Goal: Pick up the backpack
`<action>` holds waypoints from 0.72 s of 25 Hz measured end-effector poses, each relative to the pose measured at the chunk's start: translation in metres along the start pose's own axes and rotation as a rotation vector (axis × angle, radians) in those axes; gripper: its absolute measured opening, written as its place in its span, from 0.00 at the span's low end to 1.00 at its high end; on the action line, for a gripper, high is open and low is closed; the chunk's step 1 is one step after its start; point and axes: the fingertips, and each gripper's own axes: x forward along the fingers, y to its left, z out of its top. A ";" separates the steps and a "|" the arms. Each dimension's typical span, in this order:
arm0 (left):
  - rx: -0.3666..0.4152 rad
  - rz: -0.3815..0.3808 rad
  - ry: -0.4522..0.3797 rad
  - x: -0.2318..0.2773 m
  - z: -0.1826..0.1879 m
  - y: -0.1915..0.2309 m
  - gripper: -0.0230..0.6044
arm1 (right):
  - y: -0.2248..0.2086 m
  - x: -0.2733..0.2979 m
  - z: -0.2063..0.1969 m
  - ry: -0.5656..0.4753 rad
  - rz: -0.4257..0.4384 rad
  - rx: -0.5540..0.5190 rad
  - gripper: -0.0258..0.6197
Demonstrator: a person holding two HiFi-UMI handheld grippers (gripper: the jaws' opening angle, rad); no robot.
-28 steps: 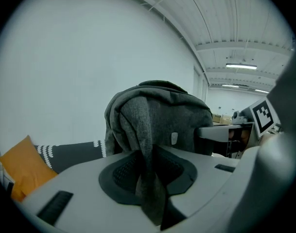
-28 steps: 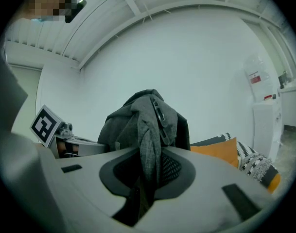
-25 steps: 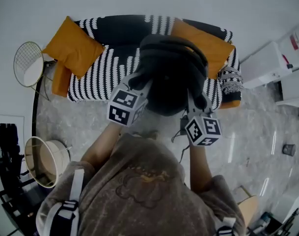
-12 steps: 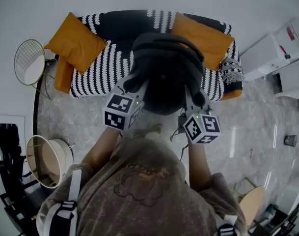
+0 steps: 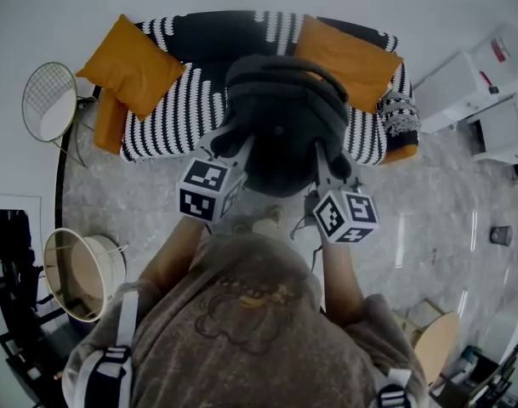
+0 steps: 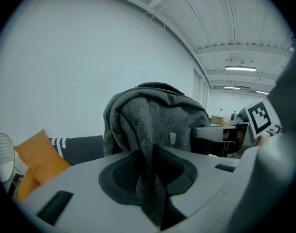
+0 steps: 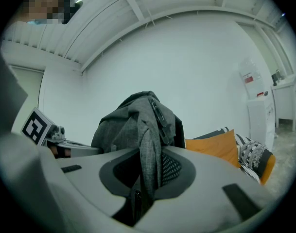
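A dark grey backpack (image 5: 280, 117) hangs in the air in front of me, above the sofa's front edge, held up by both grippers. My left gripper (image 5: 237, 147) is shut on its left shoulder strap (image 6: 145, 178), which runs between the jaws in the left gripper view. My right gripper (image 5: 327, 164) is shut on the right strap (image 7: 148, 174), likewise pinched between its pads. The backpack's body (image 6: 157, 118) rises beyond the jaws in both gripper views, the bag (image 7: 138, 123) being upright.
A black-and-white striped sofa (image 5: 186, 113) with orange cushions (image 5: 131, 66) stands against the wall behind the bag. A round wire side table (image 5: 48, 102) is at the left, a lamp shade (image 5: 80, 270) at lower left, white cabinets (image 5: 488, 100) at the right.
Both grippers and the backpack have shifted a little up the picture toward the sofa; the grips on the straps are unchanged.
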 end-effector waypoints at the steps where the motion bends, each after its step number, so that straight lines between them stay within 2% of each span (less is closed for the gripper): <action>1: -0.001 0.000 0.002 -0.002 -0.002 0.001 0.15 | 0.002 0.000 -0.002 0.002 0.000 0.000 0.13; 8: -0.005 -0.002 0.019 -0.002 -0.008 0.002 0.15 | 0.003 -0.002 -0.008 0.013 -0.008 0.012 0.13; 18: -0.015 0.013 0.035 0.022 -0.006 -0.003 0.15 | -0.020 0.010 -0.006 0.023 0.003 0.017 0.13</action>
